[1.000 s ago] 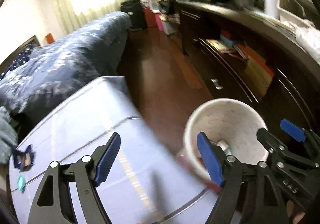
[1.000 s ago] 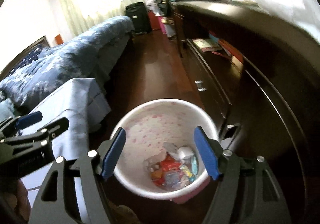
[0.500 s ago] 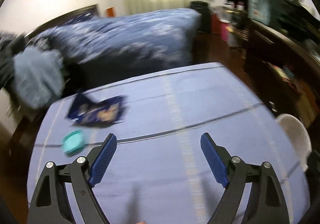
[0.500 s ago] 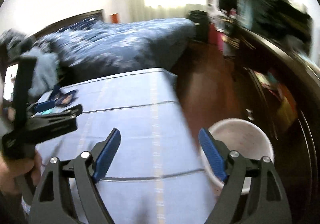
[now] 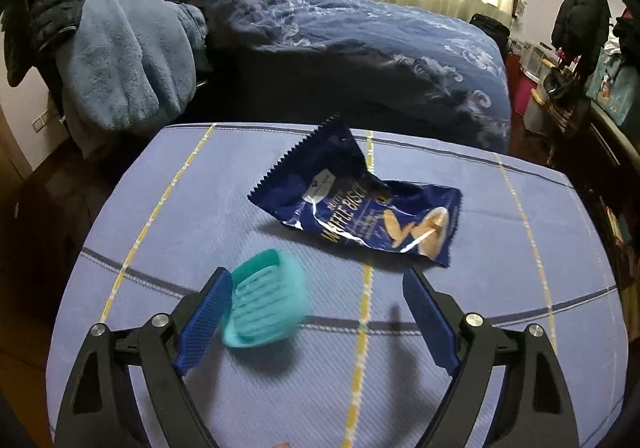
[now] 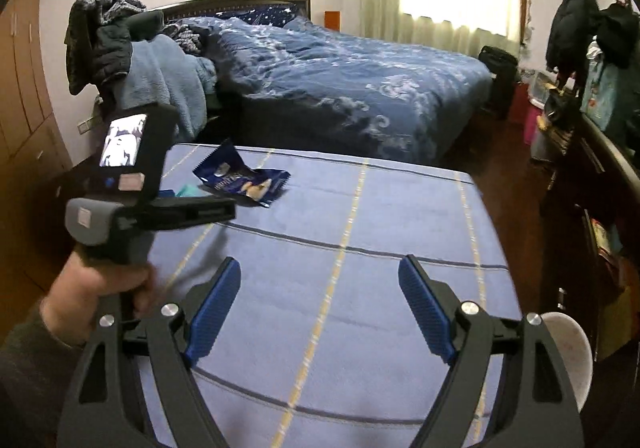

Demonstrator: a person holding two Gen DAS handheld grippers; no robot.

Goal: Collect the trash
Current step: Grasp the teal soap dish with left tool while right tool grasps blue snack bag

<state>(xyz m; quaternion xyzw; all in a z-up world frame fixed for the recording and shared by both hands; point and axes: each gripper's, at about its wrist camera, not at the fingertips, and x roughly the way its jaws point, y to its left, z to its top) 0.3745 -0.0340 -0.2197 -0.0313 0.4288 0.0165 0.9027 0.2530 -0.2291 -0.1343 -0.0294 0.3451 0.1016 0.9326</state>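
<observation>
A crumpled dark blue waffle biscuit wrapper [image 5: 360, 208] lies on the blue cloth-covered table [image 5: 500, 248]. A small teal plastic container [image 5: 266, 304] lies nearer, just inside my left gripper's left finger. My left gripper [image 5: 318, 312] is open and empty, low over the table, with the wrapper just beyond its tips. My right gripper [image 6: 320, 308] is open and empty above the table's near middle. In the right wrist view the wrapper [image 6: 244, 178] lies far left, behind the left gripper's body [image 6: 160, 204]. The white trash bin [image 6: 572, 352] stands at the table's right edge.
A bed with a blue quilt [image 5: 360, 32] lies behind the table. A pile of blankets and clothes [image 5: 120, 48] sits at its left. A dark cabinet [image 6: 600, 188] runs along the right with bags and coats [image 6: 576, 28] beyond it.
Both grippers swung left from the bin to the table. The left one has closed in on the wrapper and teal container, which now lie right at its fingertips.
</observation>
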